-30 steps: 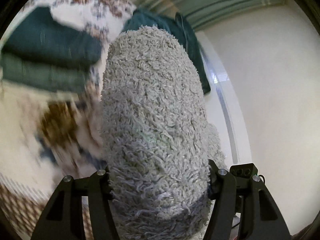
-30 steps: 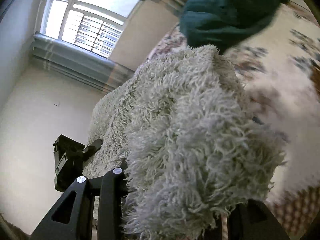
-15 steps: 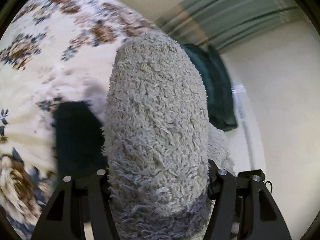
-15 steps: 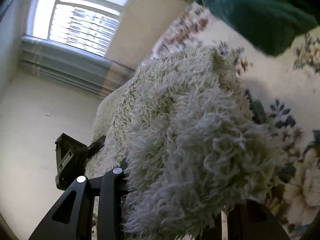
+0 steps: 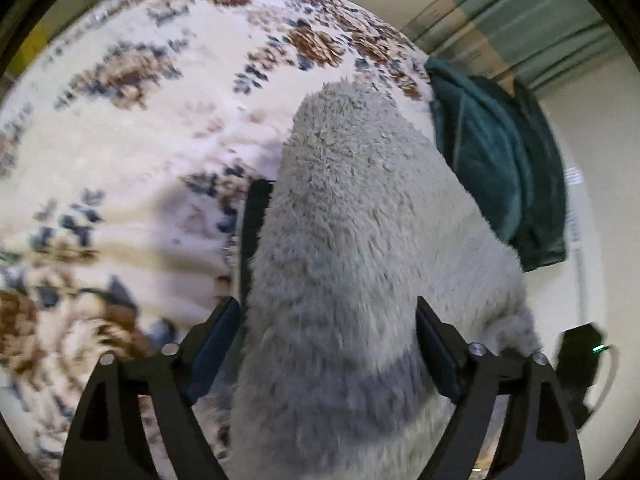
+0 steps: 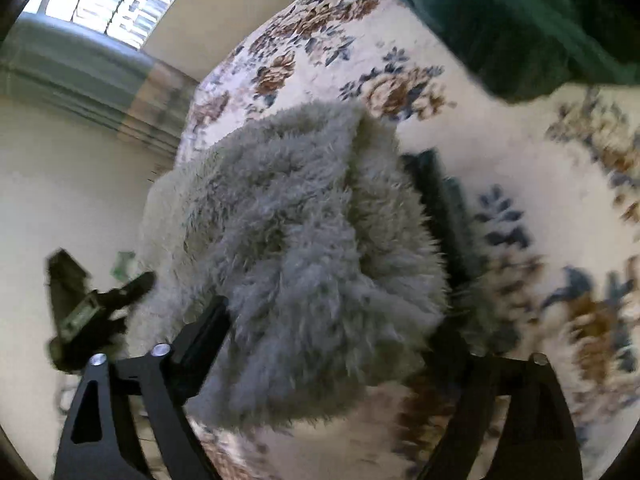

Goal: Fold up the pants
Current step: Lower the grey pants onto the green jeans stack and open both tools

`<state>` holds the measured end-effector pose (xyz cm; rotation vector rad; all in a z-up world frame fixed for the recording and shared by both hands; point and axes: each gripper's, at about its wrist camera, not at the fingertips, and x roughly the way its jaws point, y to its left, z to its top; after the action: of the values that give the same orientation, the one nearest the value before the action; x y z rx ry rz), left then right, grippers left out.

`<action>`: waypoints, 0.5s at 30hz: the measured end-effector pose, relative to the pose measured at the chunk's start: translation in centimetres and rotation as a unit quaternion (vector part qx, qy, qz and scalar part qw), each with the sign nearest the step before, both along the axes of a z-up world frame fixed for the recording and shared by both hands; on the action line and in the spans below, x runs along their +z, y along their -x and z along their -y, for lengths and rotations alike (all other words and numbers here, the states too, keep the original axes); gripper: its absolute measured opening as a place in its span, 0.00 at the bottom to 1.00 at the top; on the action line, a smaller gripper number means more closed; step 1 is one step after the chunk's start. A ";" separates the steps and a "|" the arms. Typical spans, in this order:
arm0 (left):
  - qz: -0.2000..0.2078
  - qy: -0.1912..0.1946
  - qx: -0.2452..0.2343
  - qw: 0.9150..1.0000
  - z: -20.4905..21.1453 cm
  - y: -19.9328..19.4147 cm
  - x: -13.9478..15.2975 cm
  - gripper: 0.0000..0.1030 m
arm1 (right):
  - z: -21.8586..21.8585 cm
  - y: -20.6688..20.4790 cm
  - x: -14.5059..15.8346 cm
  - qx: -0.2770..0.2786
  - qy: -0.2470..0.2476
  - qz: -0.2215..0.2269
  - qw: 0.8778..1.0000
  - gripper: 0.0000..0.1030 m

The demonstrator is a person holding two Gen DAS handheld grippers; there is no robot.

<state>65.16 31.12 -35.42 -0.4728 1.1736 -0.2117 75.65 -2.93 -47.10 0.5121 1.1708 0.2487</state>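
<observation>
Both grippers tilt steeply downward; the left gripper (image 5: 332, 312) and right gripper (image 6: 340, 320) have just been opening, jaws wide, fabric between them.

Soft daylight from the window (image 6: 116, 0), motion blur throughout, fisheye bending and dark vignetted corners.

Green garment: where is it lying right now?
Left wrist view: the green garment lies at the right on the floral bedspread, beyond the fluffy grey pants.

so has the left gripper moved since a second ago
Yes. The left gripper, its jaws just opened around the fluffy pants, has swung off the folded green stack; the flowered cover now fills that side, beside the green cloth.
</observation>
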 end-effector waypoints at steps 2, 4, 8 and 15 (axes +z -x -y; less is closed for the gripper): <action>0.012 -0.050 -0.005 0.999 0.8 0.0 0.3 0.83 | -0.2 0.7 1.9 0.004 0.061 0.005 0.998 1.00; 0.024 -0.108 0.002 0.994 1.7 1.0 1.6 0.83 | -0.6 1.5 3.6 0.009 0.108 0.013 0.994 1.00; 0.048 -0.171 0.007 0.984 3.5 2.7 3.6 0.83 | -1.5 4.2 7.9 -0.003 0.192 0.037 0.981 1.00; 0.082 -0.212 0.002 0.974 6.4 6.6 7.7 0.83 | -2.4 9.4 14.8 -0.027 0.272 0.083 0.958 1.00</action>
<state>58.57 24.72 -27.73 -0.0799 1.0205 0.0070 66.25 -0.49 -32.31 0.0357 1.0057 -0.0810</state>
